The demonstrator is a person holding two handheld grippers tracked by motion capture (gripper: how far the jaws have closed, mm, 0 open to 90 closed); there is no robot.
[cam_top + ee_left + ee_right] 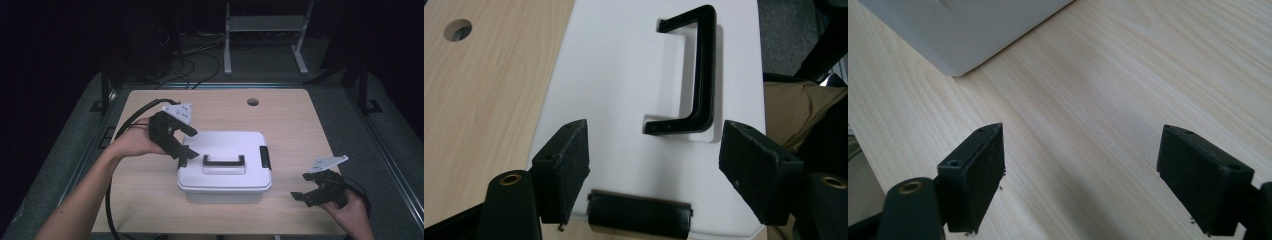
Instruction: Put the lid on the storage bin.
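Two hand-held grippers, both released: left hand-held gripper [187, 151] straddles the left latch [640, 215] of the white box [225, 172] mid-bench [295, 125]; right hand-held gripper [300, 191] idles beside it. Next, probably: flip latch, precisely.

Plastic box on pale wood

I see a smooth matt white plastic box [225, 167] with glossy black handle [696, 75], and a light wood-grain tabletop [295, 125], matt.

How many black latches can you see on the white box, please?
2: the left latch sits by the left gripper, the right latch on the opposite end. None seem hidden.
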